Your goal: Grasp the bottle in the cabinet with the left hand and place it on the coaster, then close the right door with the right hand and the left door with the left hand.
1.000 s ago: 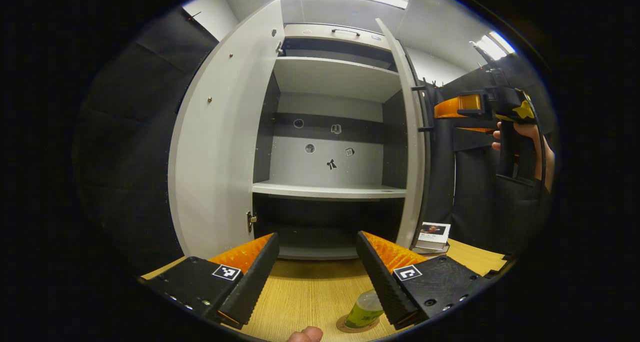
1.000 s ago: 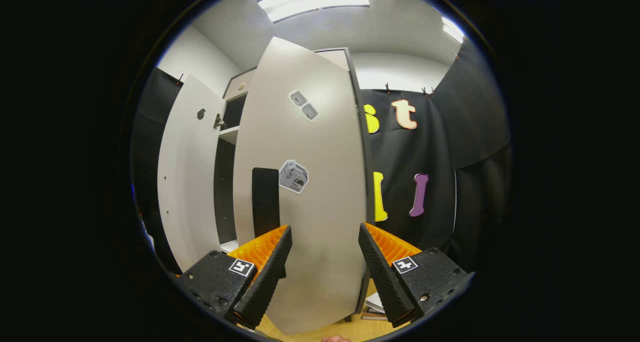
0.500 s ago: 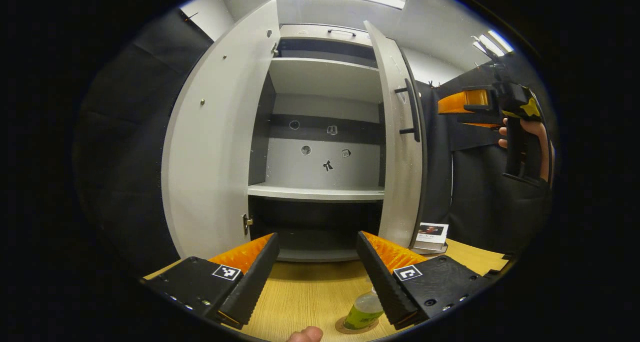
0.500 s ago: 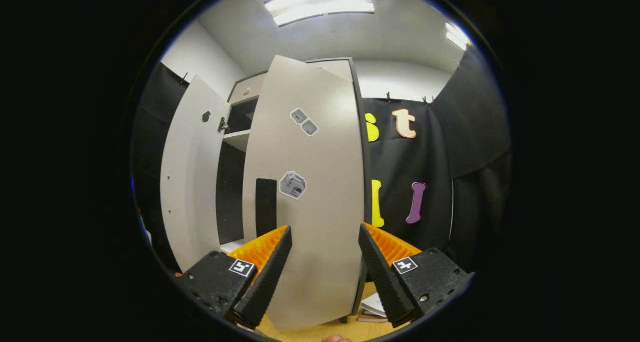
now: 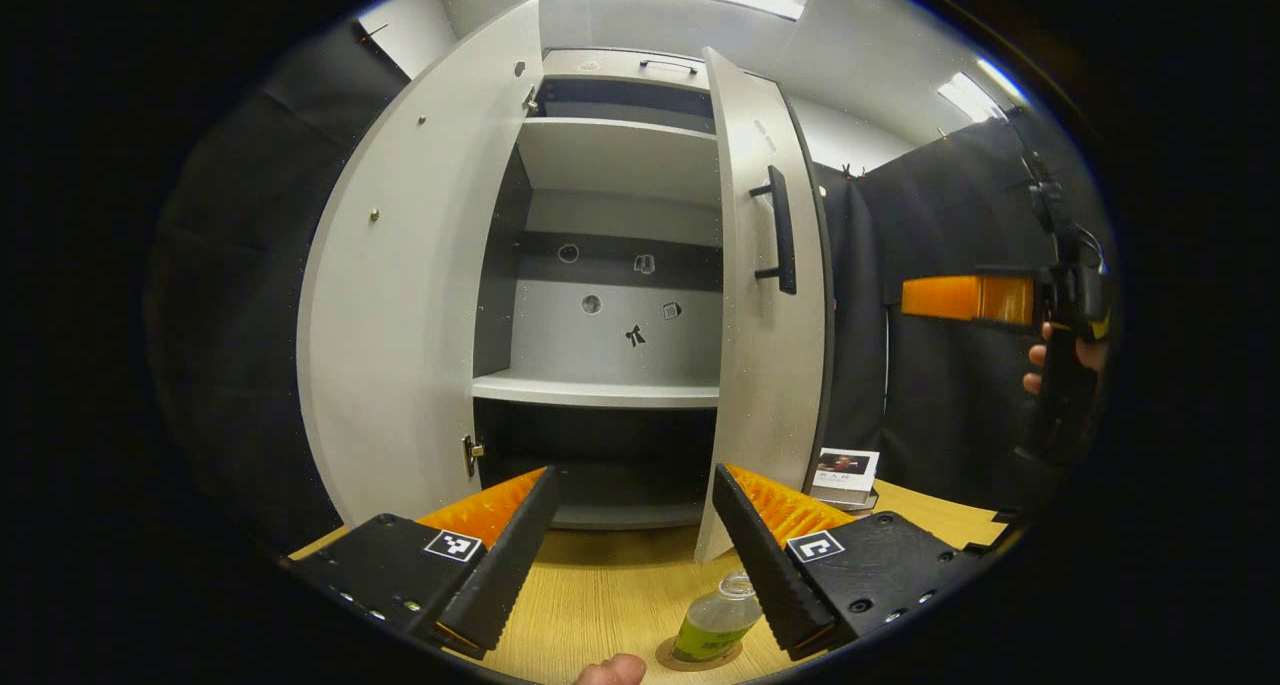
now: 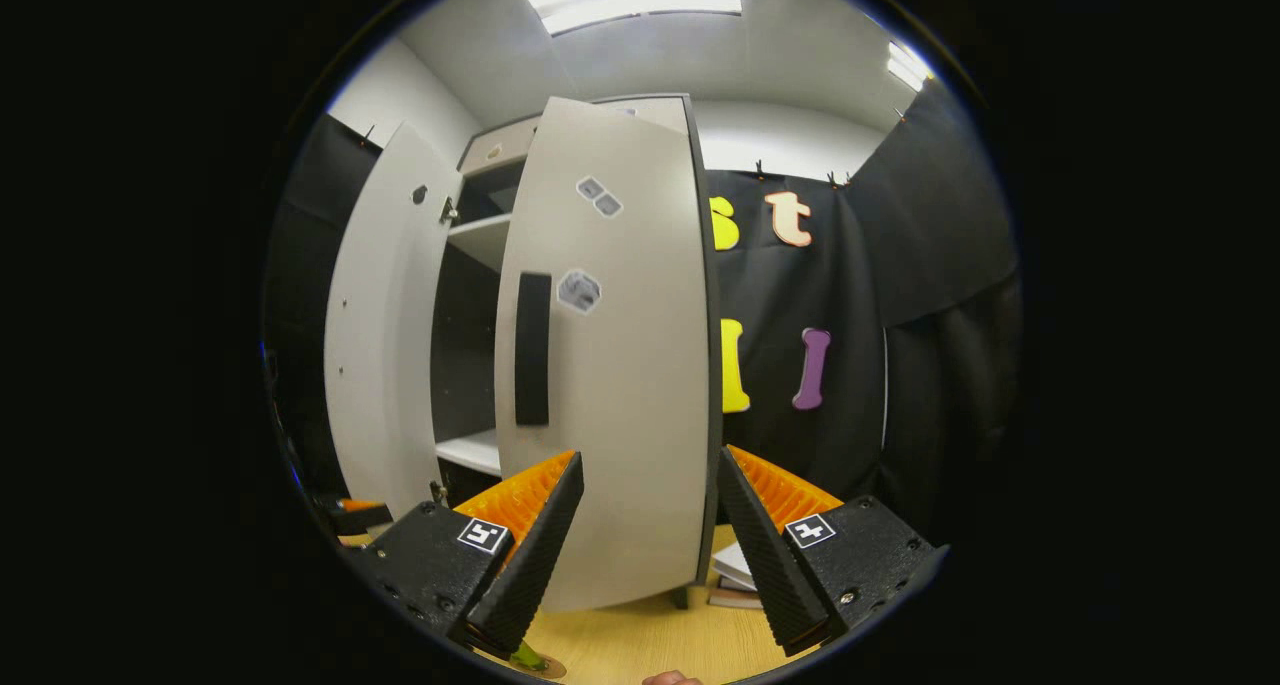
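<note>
The grey cabinet's left door [image 5: 400,295] stands wide open. Its right door [image 5: 765,345], with a black handle [image 5: 780,230], is swung about halfway across the opening. A bottle of green liquid [image 5: 712,625] stands upright on a round coaster [image 5: 735,657] on the wooden table, just below my left gripper [image 5: 635,473], which is open and holds nothing. My right gripper [image 6: 650,457] is open too, facing the outer face of the right door [image 6: 610,365] and its handle [image 6: 532,348], and apart from the door. From the left gripper view, the right gripper [image 5: 965,298] hangs at the far right, held by a hand [image 5: 1040,365].
The cabinet shelves [image 5: 595,393] are bare, with small stickers on the back panel. A short stack of books [image 5: 845,470] lies on the table [image 5: 600,595] by the cabinet's right foot. Black cloth walls stand on both sides. A thumb tip [image 5: 610,671] shows at the bottom edge.
The right door has swung further across the opening. The right gripper has dropped lower and drawn back from the door. The left gripper has drifted slightly; the bottle has stayed on the coaster.
</note>
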`<state>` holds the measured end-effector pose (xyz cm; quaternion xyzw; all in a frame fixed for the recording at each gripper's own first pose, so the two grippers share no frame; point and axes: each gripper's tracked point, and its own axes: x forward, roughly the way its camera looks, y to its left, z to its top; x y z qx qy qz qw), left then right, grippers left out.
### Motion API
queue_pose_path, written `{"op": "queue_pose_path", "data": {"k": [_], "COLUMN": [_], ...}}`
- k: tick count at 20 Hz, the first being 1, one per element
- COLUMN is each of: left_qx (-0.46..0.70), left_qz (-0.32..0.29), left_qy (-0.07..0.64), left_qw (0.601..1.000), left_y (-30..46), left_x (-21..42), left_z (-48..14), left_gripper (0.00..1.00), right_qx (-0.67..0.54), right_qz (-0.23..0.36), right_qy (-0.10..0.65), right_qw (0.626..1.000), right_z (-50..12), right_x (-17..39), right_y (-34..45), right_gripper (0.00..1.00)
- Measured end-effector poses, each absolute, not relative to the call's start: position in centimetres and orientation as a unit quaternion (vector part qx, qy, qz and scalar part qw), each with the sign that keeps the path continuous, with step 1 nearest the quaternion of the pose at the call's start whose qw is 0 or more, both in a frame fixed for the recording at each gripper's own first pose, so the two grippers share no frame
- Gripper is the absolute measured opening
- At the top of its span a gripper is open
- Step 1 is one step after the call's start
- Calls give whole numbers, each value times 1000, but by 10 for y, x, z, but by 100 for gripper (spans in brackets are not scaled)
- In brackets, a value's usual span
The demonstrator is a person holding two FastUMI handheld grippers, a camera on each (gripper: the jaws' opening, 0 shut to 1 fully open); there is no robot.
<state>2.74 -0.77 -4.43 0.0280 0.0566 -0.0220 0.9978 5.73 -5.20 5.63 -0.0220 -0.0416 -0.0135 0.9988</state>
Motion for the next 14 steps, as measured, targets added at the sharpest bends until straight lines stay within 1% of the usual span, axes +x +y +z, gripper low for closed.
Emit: {"op": "queue_pose_path", "data": {"k": [7, 11, 14], "left_qx": [13, 6, 3], "left_qz": [-18, -23, -17], "left_qy": [49, 49, 47], "left_qw": [999, 998, 999], "left_y": [-13, -16, -12], "left_x": [29, 32, 33], "left_z": [-38, -37, -33], "left_gripper": [95, 95, 95], "right_qx": [-15, 4, -4], "right_qz": [-42, -34, -33], "right_qy": [-6, 11, 9], "right_qw": [999, 999, 999], "right_z": [-7, -34, -39], "right_x": [32, 27, 25], "right_y": [-51, -45, -42], "right_gripper": [83, 83, 83]}}
